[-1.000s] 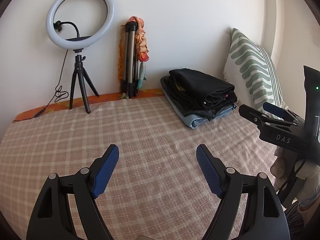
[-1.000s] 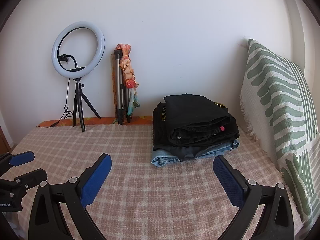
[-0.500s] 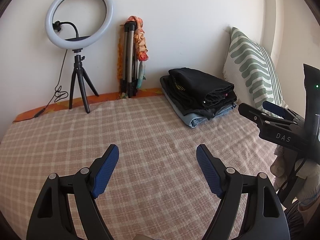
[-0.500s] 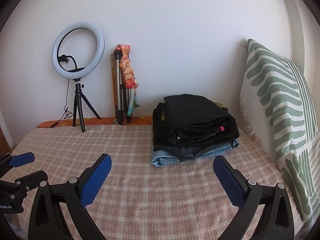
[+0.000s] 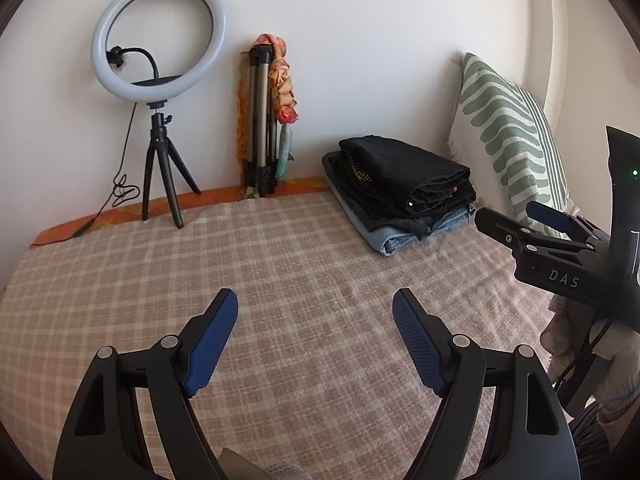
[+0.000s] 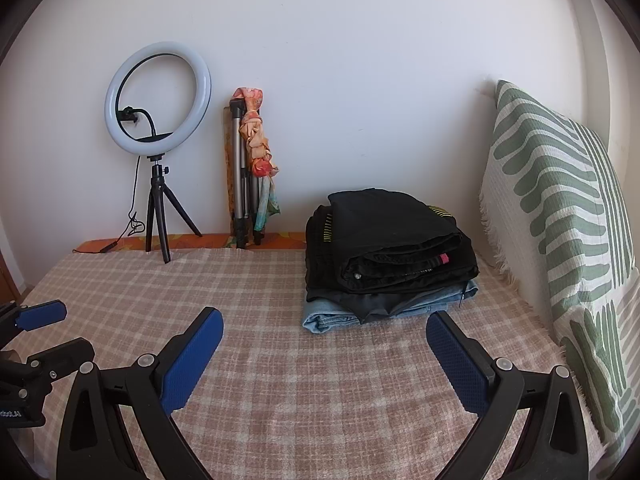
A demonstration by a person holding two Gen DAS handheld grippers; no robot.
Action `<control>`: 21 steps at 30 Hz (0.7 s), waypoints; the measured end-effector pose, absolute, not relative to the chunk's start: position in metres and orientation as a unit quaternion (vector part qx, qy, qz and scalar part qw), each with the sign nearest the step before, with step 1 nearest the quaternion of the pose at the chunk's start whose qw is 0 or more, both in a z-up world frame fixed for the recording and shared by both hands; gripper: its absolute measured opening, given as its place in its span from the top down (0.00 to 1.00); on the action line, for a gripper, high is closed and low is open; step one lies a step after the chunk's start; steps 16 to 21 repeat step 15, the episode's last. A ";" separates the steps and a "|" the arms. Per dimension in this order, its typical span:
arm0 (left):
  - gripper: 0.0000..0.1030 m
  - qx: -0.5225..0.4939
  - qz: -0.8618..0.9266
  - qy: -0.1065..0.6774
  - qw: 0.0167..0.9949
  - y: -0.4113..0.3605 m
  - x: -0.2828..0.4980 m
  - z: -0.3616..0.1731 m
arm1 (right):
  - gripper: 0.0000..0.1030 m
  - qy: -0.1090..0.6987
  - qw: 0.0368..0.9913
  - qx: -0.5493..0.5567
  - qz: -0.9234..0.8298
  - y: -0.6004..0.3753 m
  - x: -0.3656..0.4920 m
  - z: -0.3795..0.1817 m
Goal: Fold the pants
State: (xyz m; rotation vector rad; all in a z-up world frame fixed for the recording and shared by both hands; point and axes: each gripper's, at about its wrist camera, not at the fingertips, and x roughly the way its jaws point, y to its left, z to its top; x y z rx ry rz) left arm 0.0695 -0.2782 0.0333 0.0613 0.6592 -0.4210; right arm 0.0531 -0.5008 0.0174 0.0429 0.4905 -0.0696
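A ring light (image 6: pixel 157 92) on a small tripod, a folded tripod (image 6: pixel 239 184), and a green-patterned pillow (image 6: pixel 560 216) line the bed (image 6: pixel 280 360)

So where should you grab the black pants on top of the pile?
Grab the black pants at their thick rolled fold facing the right gripper, coming in level from the front. That edge bulges above the jeans, giving open fingers something to pinch.

Your folded pants (image 6: pixel 390 262) sit stacked at the far right of the bed: black pairs on top (one shows a pink tag), light-blue denim underneath.
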 end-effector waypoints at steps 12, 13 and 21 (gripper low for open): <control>0.22 0.030 -0.206 0.320 0.924 -0.276 0.069 0.033 | 0.00 0.243 0.969 0.021 -0.033 -0.500 0.053 0.018; 0.22 0.032 -0.206 0.318 0.925 -0.277 0.068 0.034 | 0.00 0.244 0.969 0.021 -0.033 -0.500 0.054 0.018; 0.22 0.033 -0.204 0.316 0.926 -0.276 0.068 0.035 | 0.00 0.245 0.969 0.023 -0.030 -0.499 0.056 0.018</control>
